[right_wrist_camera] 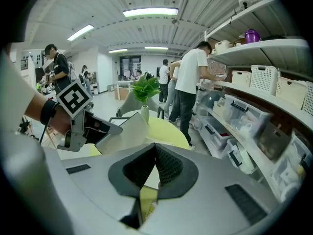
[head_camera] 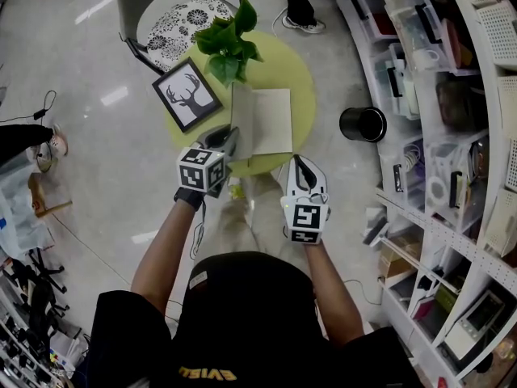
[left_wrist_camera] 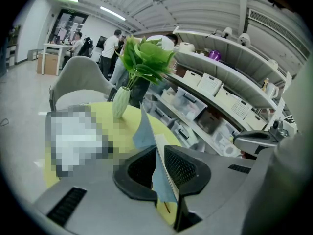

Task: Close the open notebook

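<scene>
The notebook (head_camera: 271, 120) lies open on the round yellow-green table (head_camera: 303, 75), its white right page flat. Its left cover (head_camera: 240, 115) stands lifted nearly upright. My left gripper (head_camera: 229, 144) is shut on that cover's near edge; in the left gripper view the blue cover (left_wrist_camera: 145, 131) rises from between the pads of the left gripper (left_wrist_camera: 161, 173). In the right gripper view the raised cover (right_wrist_camera: 126, 131) shows pale, pinched by the left gripper (right_wrist_camera: 105, 129). My right gripper (head_camera: 299, 162) hovers at the table's near edge, right of the notebook; the right gripper (right_wrist_camera: 155, 155) is shut with nothing in it.
A framed deer picture (head_camera: 187, 94) leans at the table's left and a leafy plant (head_camera: 227, 43) in a vase stands behind the notebook. A chair (head_camera: 174, 18) sits beyond the table. A black bin (head_camera: 363, 124) and curved shelves (head_camera: 436, 95) stand to the right. A person (head_camera: 300, 6) stands past the table.
</scene>
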